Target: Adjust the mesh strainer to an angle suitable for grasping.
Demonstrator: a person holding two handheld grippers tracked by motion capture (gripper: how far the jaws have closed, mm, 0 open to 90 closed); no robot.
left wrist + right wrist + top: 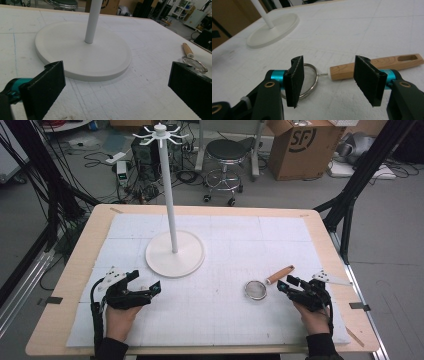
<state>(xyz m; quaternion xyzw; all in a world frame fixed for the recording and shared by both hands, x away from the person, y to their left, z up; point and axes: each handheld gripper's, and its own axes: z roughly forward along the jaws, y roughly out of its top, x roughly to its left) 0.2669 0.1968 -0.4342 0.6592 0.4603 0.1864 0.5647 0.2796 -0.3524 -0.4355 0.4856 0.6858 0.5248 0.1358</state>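
Observation:
A small mesh strainer (256, 290) with a wooden handle (280, 274) lies on the white mat at the right. My right gripper (289, 284) sits just right of it, open. In the right gripper view the jaws (329, 72) stand apart with nothing pressed between them. The strainer's rim (310, 77) and handle (382, 66) lie just beyond the pads. A white hook stand (175, 254) rises from its round base mid-table. My left gripper (145, 281) rests near the base's front edge, open wide (117, 82), facing the base (82, 52) and the distant strainer (195, 63).
The white mat (220, 320) covers a wooden table (60, 320). Behind the table stand a stool (223, 150), a cardboard box (305, 145) and tangled floor cables (135, 165). Black frame posts (350, 205) flank the table.

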